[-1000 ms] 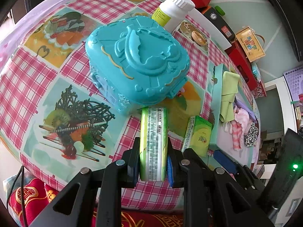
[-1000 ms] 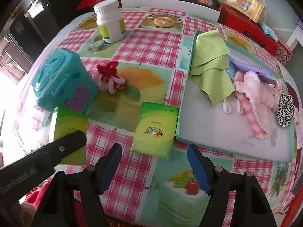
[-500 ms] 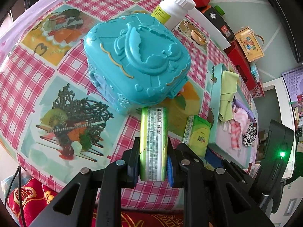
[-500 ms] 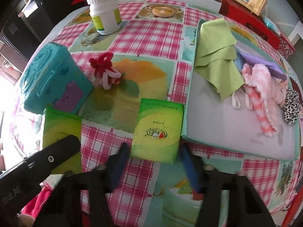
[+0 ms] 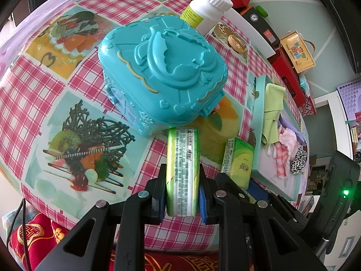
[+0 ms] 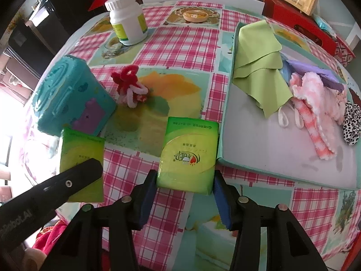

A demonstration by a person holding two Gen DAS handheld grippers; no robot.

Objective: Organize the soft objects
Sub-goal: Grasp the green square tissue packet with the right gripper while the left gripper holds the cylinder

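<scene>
A: The left gripper (image 5: 182,197) is seen clamped narrowly on a green tissue pack (image 5: 182,171), held on edge just in front of the teal toy case (image 5: 162,72); both blue pads are pressed to its faces.

B: And the right gripper (image 6: 185,194) is closed to about half width around a second tissue pack (image 6: 188,154); that pack is laid flat on the checked tablecloth (image 6: 187,43), its right edge just beside the grey tray (image 6: 255,149); the pads are seen against its near corners.

A: In the tray a green cloth (image 6: 259,67), a pink fluffy sock (image 6: 315,117) and a leopard-print scrunchie (image 6: 352,124) are gathered toward its far right side.

B: A red and white pipe-cleaner flower (image 6: 130,87) is left mid-table; a white pill bottle (image 6: 127,20) is stood near the far edge.
</scene>
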